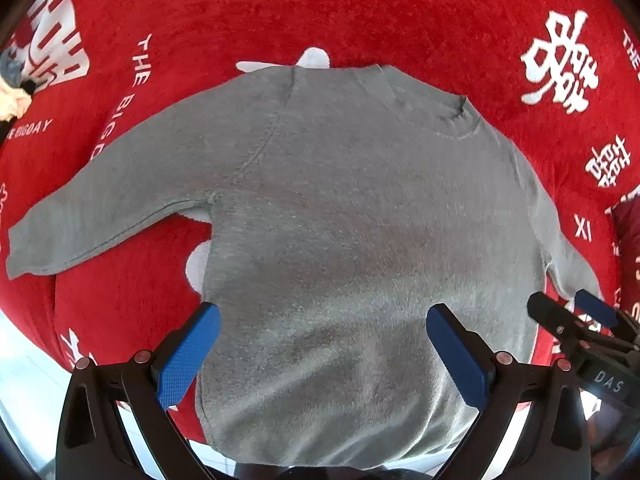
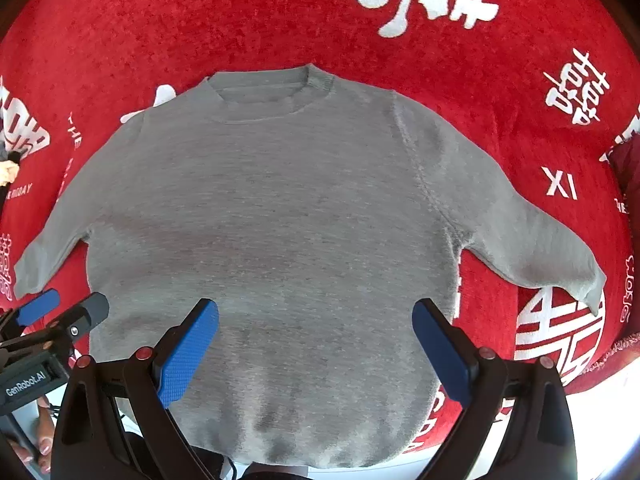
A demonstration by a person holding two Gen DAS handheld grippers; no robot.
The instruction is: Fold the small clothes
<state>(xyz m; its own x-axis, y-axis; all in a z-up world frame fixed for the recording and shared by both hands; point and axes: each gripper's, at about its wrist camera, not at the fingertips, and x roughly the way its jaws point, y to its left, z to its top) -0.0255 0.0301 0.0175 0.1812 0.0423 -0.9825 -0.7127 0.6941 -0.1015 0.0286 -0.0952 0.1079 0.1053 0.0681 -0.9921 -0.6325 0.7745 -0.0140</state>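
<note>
A small grey long-sleeved sweater (image 1: 340, 208) (image 2: 272, 220) lies flat and spread out on a red cloth, collar at the far side, hem toward me, both sleeves stretched sideways. My left gripper (image 1: 322, 320) hovers open over the lower part of the sweater body, its blue pads (image 1: 188, 356) wide apart and holding nothing. My right gripper (image 2: 316, 316) is also open above the lower body, empty. Each gripper shows in the other's view: the right gripper (image 1: 568, 316) at the right edge near the right sleeve, the left gripper (image 2: 64, 312) at the left edge near the left sleeve cuff.
The red plush cloth (image 1: 360, 12) (image 2: 160, 20) with white characters and lettering covers the surface. Its near edge drops to a pale floor (image 1: 24, 360). A dark red item (image 2: 628, 168) sits at the right border. Bare toes (image 2: 44, 440) show at the lower left.
</note>
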